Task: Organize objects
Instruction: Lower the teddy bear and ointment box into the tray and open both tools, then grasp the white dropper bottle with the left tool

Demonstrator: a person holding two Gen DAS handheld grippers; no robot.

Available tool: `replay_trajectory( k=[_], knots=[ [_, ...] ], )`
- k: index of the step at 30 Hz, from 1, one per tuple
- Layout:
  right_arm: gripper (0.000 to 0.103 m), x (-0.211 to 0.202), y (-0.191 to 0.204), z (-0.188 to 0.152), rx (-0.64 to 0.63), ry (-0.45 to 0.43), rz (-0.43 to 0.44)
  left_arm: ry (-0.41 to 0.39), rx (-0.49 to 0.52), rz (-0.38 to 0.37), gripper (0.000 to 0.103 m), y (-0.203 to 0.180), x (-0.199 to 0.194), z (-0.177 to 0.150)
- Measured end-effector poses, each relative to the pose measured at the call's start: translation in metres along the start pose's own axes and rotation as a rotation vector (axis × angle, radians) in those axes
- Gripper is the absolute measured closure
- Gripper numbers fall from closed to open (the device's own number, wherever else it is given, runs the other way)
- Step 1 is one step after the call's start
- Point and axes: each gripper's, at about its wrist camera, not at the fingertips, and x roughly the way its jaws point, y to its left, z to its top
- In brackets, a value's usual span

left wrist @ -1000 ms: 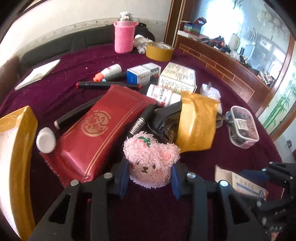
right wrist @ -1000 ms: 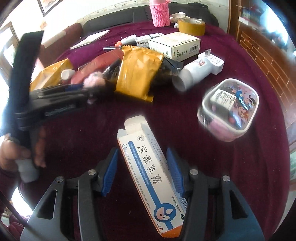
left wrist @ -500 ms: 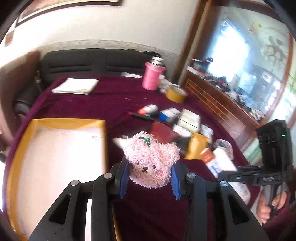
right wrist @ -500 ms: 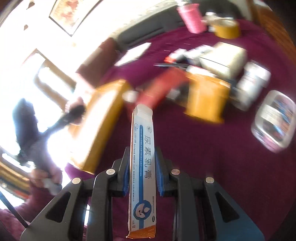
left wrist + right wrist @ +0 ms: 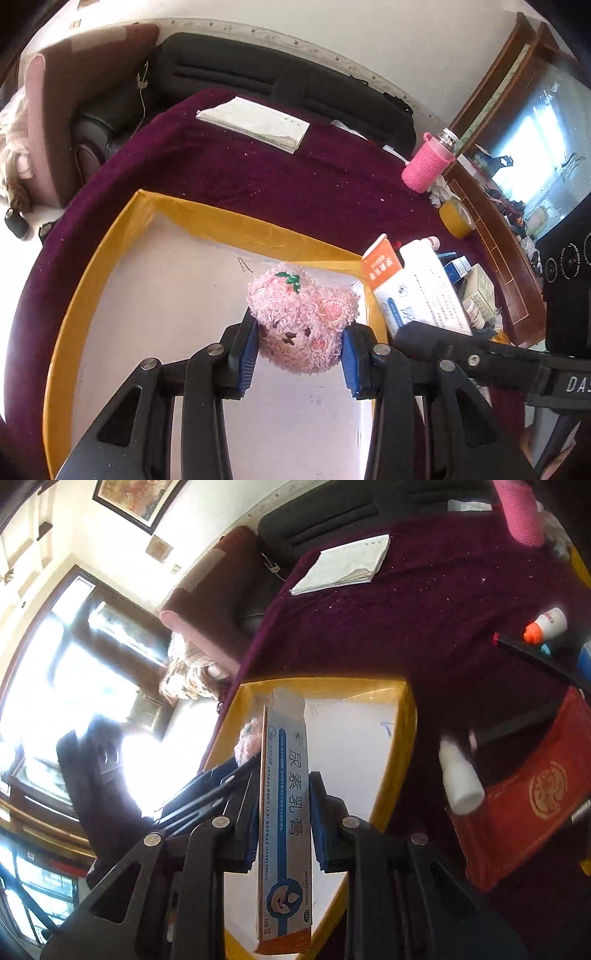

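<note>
A maroon cloth covered the table [image 5: 332,184] in a sunlit living room, a black sofa along its far side. Between the jaws of the left gripper [image 5: 299,347] sat a pink plush bear [image 5: 301,317], squeezed on both flanks by the blue pads and hanging above the white floor of the yellow-rimmed tray [image 5: 92,280]. The right gripper [image 5: 282,805] had its jaws clamped on a slim blue-and-white ointment box [image 5: 286,812], its long axis running out ahead of the jaws and over the same tray [image 5: 400,746].

The tray looked bare apart from one small wire-like scrap, so the sorting appeared barely begun: both items seemed ready to be lowered and let go, neither yet resting inside. The two grippers were crowded close together over it, and they could knock each other on the way down.

Right of the right jaws, more waited: a white bottle [image 5: 460,775], a red packet [image 5: 528,805], an orange-capped bottle [image 5: 546,626]. Far beyond the left jaws lay folded paper [image 5: 255,122], a pink-sleeved flask [image 5: 428,166] and a tape roll [image 5: 458,219].
</note>
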Motion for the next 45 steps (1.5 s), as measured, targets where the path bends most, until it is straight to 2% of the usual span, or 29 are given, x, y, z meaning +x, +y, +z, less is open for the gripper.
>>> replay_trajectory(
  k=[5,7,10,12,14,17,18,22,26,29,34,37,39,40,42,43,44,45],
  knots=[
    [0.080,0.023,-0.024,0.014,0.071,0.020,-0.050,0.005,-0.047,0.014,0.065,0.010,0.016,-0.003],
    [0.079,0.030,-0.031,0.018,0.095,0.037,-0.063,0.007,-0.066,0.005,0.059,0.015,0.020,-0.002],
    [0.059,0.026,-0.039,0.018,0.125,0.015,-0.085,0.015,-0.058,0.022,0.051,0.013,0.021,-0.004],
    [0.054,0.021,-0.041,0.018,0.127,-0.006,-0.070,0.003,-0.055,0.027,0.051,0.011,0.016,-0.002],
    [0.054,0.015,-0.039,0.016,0.122,-0.011,-0.070,-0.014,-0.062,0.044,0.051,0.011,0.008,-0.003],
    [0.054,-0.004,-0.034,0.011,0.089,-0.044,-0.097,-0.041,-0.072,0.068,0.050,0.010,-0.006,-0.006],
    [0.054,-0.014,-0.033,0.008,0.075,-0.061,-0.104,-0.057,-0.077,0.080,0.045,0.010,-0.012,-0.010],
    [0.051,-0.051,-0.032,-0.013,0.029,-0.120,-0.125,-0.131,-0.105,0.130,0.039,0.010,-0.032,-0.043],
    [0.048,-0.079,-0.039,-0.040,0.020,-0.175,-0.126,-0.089,-0.210,0.108,0.039,0.021,-0.030,-0.063],
    [0.048,-0.088,-0.043,-0.057,0.029,-0.186,-0.110,-0.028,-0.239,0.093,0.039,0.022,-0.021,-0.075],
    [0.048,-0.108,-0.046,-0.082,-0.002,-0.205,-0.098,-0.065,-0.222,0.057,0.039,0.014,-0.037,-0.081],
    [0.048,-0.133,-0.046,-0.090,-0.052,-0.262,-0.162,-0.129,-0.154,0.060,0.039,-0.006,-0.061,-0.073],
    [0.048,-0.160,-0.041,-0.098,-0.109,-0.349,-0.249,-0.157,-0.081,0.045,0.038,-0.031,-0.075,-0.069],
    [0.045,-0.174,-0.039,-0.102,-0.145,-0.413,-0.318,-0.164,-0.054,0.036,0.033,-0.043,-0.079,-0.066],
    [0.006,-0.196,-0.041,-0.105,-0.175,-0.522,-0.412,-0.170,-0.005,0.009,0.028,-0.071,-0.083,-0.064],
    [0.000,-0.204,-0.047,-0.107,-0.174,-0.573,-0.430,-0.162,0.010,-0.008,0.028,-0.083,-0.082,-0.063],
    [0.000,-0.212,-0.062,-0.106,-0.137,-0.616,-0.441,-0.144,0.024,-0.031,0.028,-0.096,-0.078,-0.063],
    [0.000,-0.216,-0.078,-0.102,-0.075,-0.605,-0.457,-0.120,0.034,-0.051,0.028,-0.107,-0.071,-0.062]
  ],
)
